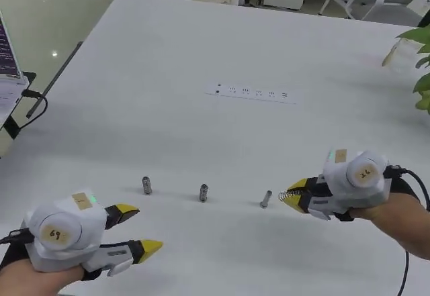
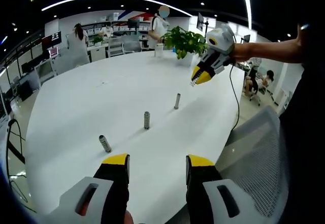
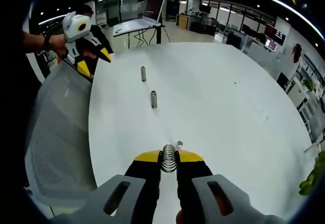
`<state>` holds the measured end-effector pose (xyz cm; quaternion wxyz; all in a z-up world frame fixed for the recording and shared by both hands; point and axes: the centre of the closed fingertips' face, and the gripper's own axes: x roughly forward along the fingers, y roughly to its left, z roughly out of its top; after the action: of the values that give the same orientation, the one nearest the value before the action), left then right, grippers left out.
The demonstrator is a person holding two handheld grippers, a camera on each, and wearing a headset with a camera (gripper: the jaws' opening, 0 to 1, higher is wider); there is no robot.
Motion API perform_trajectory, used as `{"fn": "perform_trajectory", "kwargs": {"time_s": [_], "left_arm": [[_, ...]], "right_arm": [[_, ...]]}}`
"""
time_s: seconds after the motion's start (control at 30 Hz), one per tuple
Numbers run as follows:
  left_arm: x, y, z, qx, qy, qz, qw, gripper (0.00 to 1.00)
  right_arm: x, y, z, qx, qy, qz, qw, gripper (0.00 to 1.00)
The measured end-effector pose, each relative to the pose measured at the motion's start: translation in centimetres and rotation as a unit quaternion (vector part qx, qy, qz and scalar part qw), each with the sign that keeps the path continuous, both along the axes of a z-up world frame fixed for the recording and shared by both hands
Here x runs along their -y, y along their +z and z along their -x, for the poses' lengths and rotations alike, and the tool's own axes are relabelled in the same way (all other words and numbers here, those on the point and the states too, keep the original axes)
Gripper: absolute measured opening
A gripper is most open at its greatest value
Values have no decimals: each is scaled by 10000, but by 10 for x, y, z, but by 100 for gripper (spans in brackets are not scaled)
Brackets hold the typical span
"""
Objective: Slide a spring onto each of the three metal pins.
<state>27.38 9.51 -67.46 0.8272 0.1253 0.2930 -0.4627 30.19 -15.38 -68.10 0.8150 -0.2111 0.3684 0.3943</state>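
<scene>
Three short metal pins stand in a row on the white table. The left pin (image 1: 146, 186) and the middle pin (image 1: 203, 192) each carry a spring. The right pin (image 1: 266, 199) is bare. My right gripper (image 1: 289, 196) is shut on a spring (image 3: 169, 159), which points at the bare pin (image 3: 179, 144) just ahead of the jaws. In the right gripper view the sprung pins (image 3: 153, 99) stand farther off. My left gripper (image 1: 138, 229) hovers open near the front edge, below the left pin (image 2: 104, 143), with nothing between its fingers.
A white power strip (image 1: 252, 94) lies flat at the table's middle. A laptop (image 1: 8, 61) on a stand with cables sits off the left edge. A potted plant (image 1: 418, 61) stands at the far right. Office chairs stand beyond the far edge.
</scene>
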Motion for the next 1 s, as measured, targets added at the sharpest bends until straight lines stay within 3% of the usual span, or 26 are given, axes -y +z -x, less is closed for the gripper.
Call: {"fn": "perform_trajectory", "kwargs": {"time_s": [0.43, 0.6, 1.0], "left_arm": [[-23, 4, -2, -4, 395, 41, 9992, 46], [-30, 3, 0, -41, 471, -16, 9989, 50], [-44, 13, -6, 82, 724, 7, 9973, 53]], "right_arm": [[9, -6, -20, -75, 290, 378, 9988, 9], [8, -7, -28, -92, 358, 398, 9985, 9], [5, -22, -34, -322, 790, 763, 9934, 9]]}}
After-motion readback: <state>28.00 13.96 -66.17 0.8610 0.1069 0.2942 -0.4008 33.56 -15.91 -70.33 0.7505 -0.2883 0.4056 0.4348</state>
